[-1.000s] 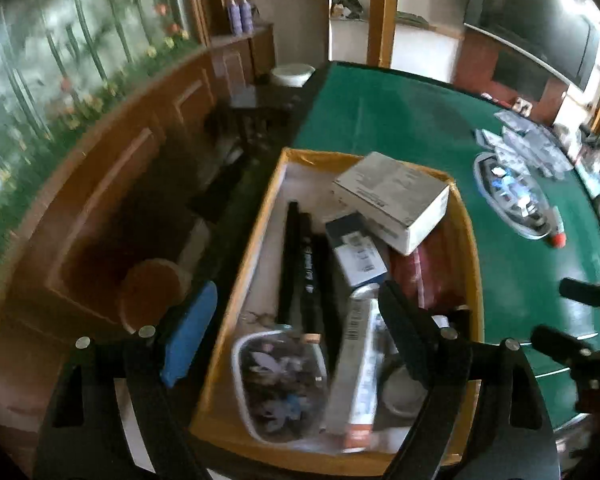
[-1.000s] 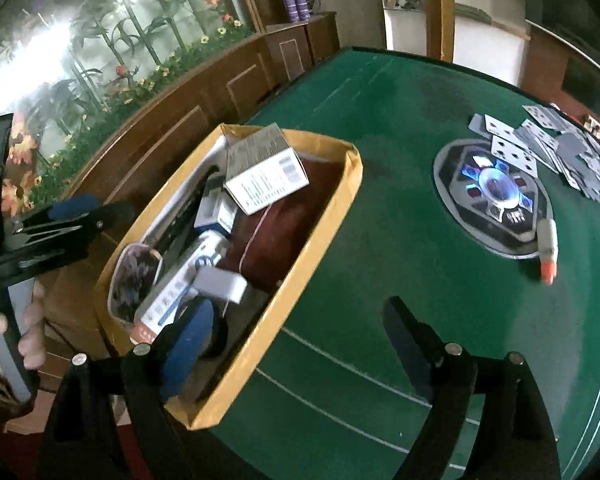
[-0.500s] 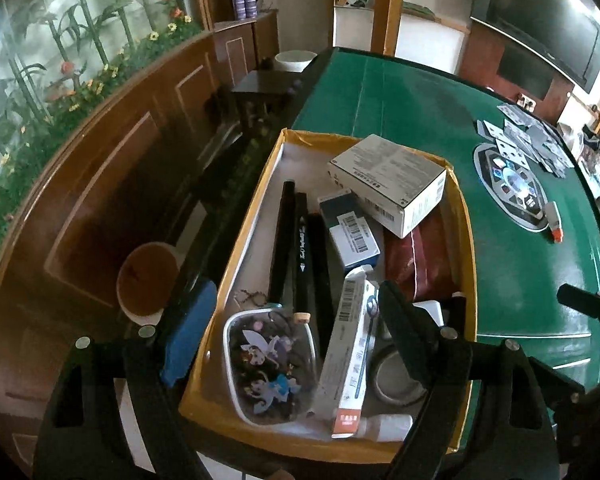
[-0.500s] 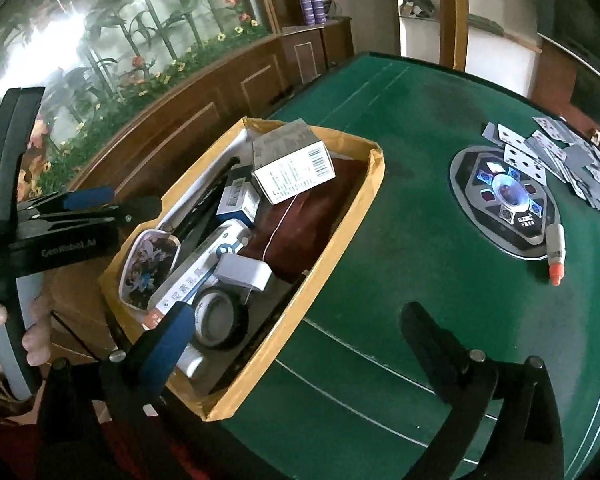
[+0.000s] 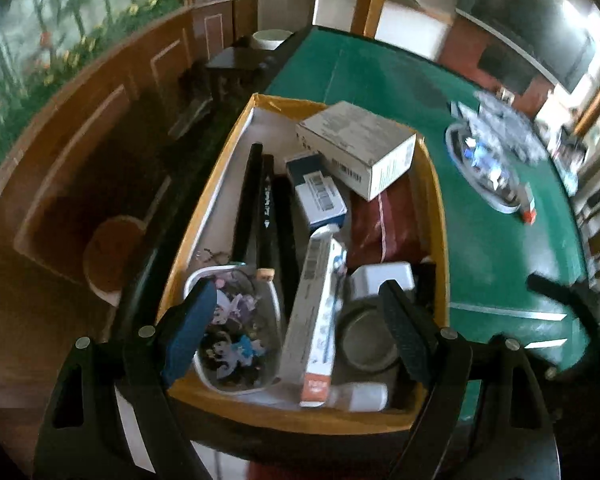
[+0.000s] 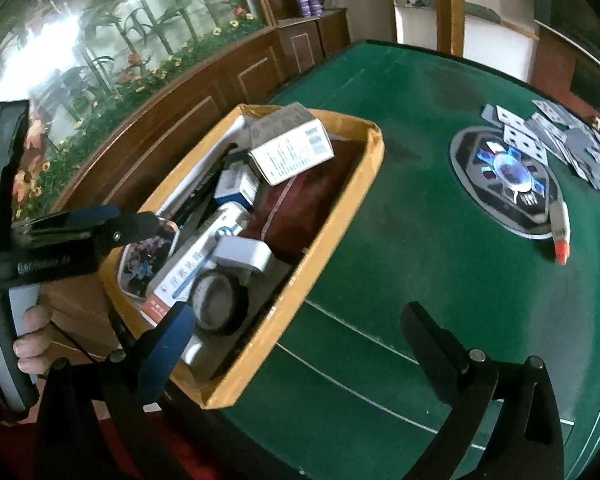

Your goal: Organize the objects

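Observation:
A yellow cardboard box (image 5: 436, 204) (image 6: 340, 216) stands at the near left corner of the green table (image 6: 420, 240). It holds a white carton (image 5: 356, 148) (image 6: 292, 148), a long toothpaste box (image 5: 316, 320) (image 6: 192, 264), a tape roll (image 5: 364, 340) (image 6: 216, 300), a white adapter (image 6: 244, 256), black pens (image 5: 260, 208), a picture tin (image 5: 236, 336) (image 6: 148, 256) and a dark red pouch (image 5: 384, 220). My left gripper (image 5: 296, 328) is open and empty over the box's near end. My right gripper (image 6: 300, 340) is open and empty over the box's near right edge.
On the green felt lie a grey hexagonal disc (image 6: 508, 176), scattered playing cards (image 6: 560, 136) and a white marker with a red cap (image 6: 560, 232). A wooden panelled wall (image 5: 100, 140) runs left of the table. A round stool (image 5: 112, 248) stands below.
Both grippers have drawn back slightly and shifted, so the box sits further into view. Nothing was taken hold of or moved in the box.

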